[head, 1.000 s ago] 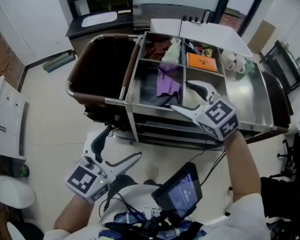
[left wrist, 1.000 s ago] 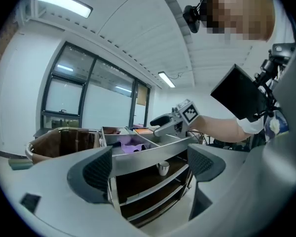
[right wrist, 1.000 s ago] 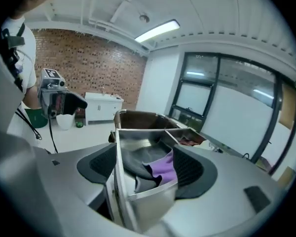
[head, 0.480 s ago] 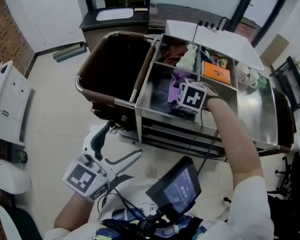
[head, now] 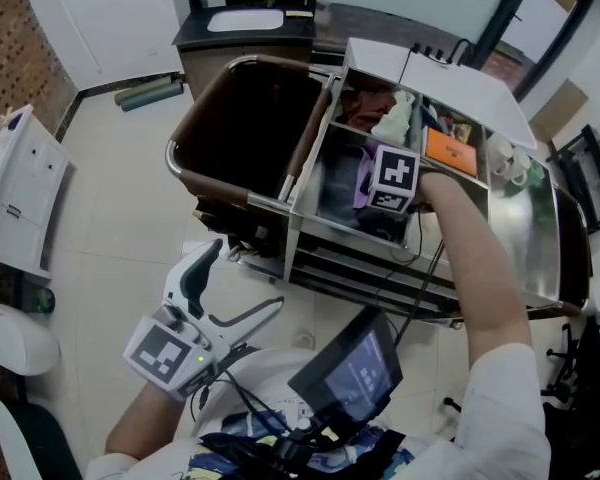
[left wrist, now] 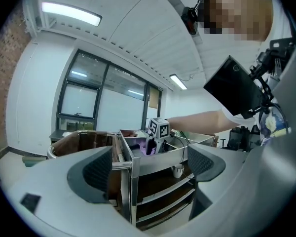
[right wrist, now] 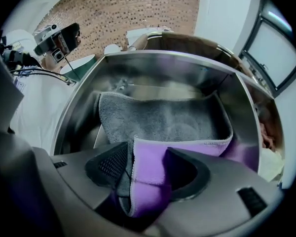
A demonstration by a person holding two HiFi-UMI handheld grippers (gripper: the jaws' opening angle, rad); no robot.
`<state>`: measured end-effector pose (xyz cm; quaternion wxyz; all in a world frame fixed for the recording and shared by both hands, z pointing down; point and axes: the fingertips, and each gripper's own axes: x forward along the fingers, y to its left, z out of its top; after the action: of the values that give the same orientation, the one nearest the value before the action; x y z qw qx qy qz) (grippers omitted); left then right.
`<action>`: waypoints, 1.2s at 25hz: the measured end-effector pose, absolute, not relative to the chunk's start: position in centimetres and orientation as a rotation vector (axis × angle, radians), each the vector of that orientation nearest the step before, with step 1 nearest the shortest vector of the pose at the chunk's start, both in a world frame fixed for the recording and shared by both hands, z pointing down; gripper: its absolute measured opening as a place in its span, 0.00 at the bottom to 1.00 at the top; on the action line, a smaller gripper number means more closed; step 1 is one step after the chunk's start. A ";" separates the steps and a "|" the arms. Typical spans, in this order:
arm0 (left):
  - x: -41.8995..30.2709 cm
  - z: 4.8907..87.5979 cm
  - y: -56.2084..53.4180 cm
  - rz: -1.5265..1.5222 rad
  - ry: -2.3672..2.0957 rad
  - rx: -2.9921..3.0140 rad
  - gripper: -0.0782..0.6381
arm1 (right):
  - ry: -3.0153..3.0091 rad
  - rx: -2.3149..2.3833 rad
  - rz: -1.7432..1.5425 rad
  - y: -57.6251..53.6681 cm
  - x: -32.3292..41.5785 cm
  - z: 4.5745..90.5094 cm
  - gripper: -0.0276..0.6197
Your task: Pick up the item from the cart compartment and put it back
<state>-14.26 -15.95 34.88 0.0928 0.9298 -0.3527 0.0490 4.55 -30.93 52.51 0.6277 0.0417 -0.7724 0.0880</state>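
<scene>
A purple cloth [right wrist: 197,148] lies over a grey cloth [right wrist: 158,120] in the cart's front left steel compartment [head: 325,183]. My right gripper [right wrist: 147,174] reaches down into that compartment. Its jaws are closing, and a fold of the purple cloth is pinched between the pads. From the head view I see its marker cube [head: 393,178] beside the purple cloth [head: 363,180]; the fingertips are hidden below. My left gripper [head: 242,283] hangs open and empty in front of the cart, low near the floor. Its own view shows the open left gripper [left wrist: 148,169] aimed at the cart's shelves.
The steel cart [head: 540,258] has several compartments with cloths, an orange item [head: 450,151] and white cups [head: 508,160]. A brown bag bin [head: 245,128] hangs at its left end. A dark screen [head: 345,378] sits at my chest. A white appliance [head: 20,198] stands at left.
My right gripper has gone from the cart's front edge down into the front left compartment and has closed on the purple cloth. The left gripper stayed put.
</scene>
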 end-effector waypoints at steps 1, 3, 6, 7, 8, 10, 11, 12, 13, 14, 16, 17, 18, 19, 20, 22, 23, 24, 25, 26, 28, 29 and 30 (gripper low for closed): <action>-14.4 34.8 -16.0 0.143 -1.049 2.761 0.76 | -1.770 0.091 0.203 -30.9 4.6 52.5 0.41; -14.9 34.7 -15.9 0.142 -1.056 2.760 0.76 | -1.773 0.091 0.191 -31.1 4.6 52.3 0.33; -15.5 34.5 -15.8 0.148 -1.067 2.754 0.76 | -1.778 0.100 0.165 -31.3 4.5 52.0 0.19; -15.6 34.5 -15.8 0.148 -1.068 2.753 0.76 | -1.777 0.108 0.155 -31.3 4.5 52.0 0.17; -15.7 34.5 -15.7 0.148 -1.067 2.752 0.76 | -1.778 0.119 0.143 -31.3 4.5 51.8 0.16; -15.9 34.5 -15.7 0.149 -1.063 2.756 0.76 | -1.789 0.156 0.112 -31.5 4.4 51.4 0.14; -15.9 34.5 -15.6 0.149 -1.058 2.760 0.76 | -1.799 0.182 0.095 -31.5 4.4 51.0 0.14; -15.8 34.5 -15.5 0.149 -1.052 2.766 0.76 | -1.812 0.210 0.078 -31.5 4.4 50.5 0.14; -15.8 34.4 -15.5 0.147 -1.043 2.771 0.76 | -1.828 0.240 0.063 -31.4 4.5 49.9 0.14; -15.7 34.3 -15.4 0.146 -1.035 2.775 0.76 | -1.848 0.275 0.048 -31.3 4.6 49.3 0.14; -15.7 34.3 -15.3 0.150 -1.018 2.782 0.76 | -1.893 0.362 0.009 -31.3 4.7 47.7 0.14; -15.6 34.3 -15.4 0.153 -1.008 2.789 0.76 | -1.918 0.414 -0.013 -31.3 4.8 46.7 0.14; -15.6 34.3 -15.3 0.154 -0.994 2.798 0.76 | -1.944 0.469 -0.033 -31.3 4.9 45.6 0.14; -15.5 34.3 -15.3 0.155 -0.980 2.807 0.76 | -1.971 0.528 -0.049 -31.2 5.1 44.5 0.14; -15.3 34.3 -15.2 0.153 -0.966 2.813 0.76 | -1.998 0.593 -0.060 -31.0 5.3 43.3 0.14; -15.1 34.2 -15.0 0.155 -0.931 2.830 0.76 | -2.048 0.738 -0.064 -30.7 6.1 41.0 0.14; -15.1 34.1 -14.8 0.155 -0.913 2.838 0.76 | -2.074 0.814 -0.058 -30.5 6.6 39.7 0.14; -15.0 33.9 -14.7 0.150 -0.896 2.843 0.76 | -2.097 0.887 -0.050 -30.1 7.1 38.4 0.14; -15.1 33.8 -14.6 0.146 -0.880 2.848 0.76 | -2.117 0.957 -0.043 -29.6 7.6 37.2 0.14; -15.2 33.7 -14.4 0.145 -0.865 2.853 0.76 | -2.132 1.021 -0.040 -29.0 8.2 36.0 0.14; -15.5 33.6 -14.0 0.140 -0.836 2.861 0.76 | -2.150 1.139 -0.045 -27.4 9.3 33.6 0.14; -15.7 33.5 -13.8 0.138 -0.819 2.865 0.76 | -2.156 1.197 -0.051 -26.5 9.8 32.4 0.14; -15.9 33.5 -13.5 0.136 -0.800 2.868 0.76 | -2.158 1.254 -0.060 -25.4 10.3 31.2 0.14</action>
<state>-15.92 -13.54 33.51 0.0802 0.9591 -0.2675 0.0455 10.28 -25.45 31.25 0.3169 0.4763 -0.8199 -0.0227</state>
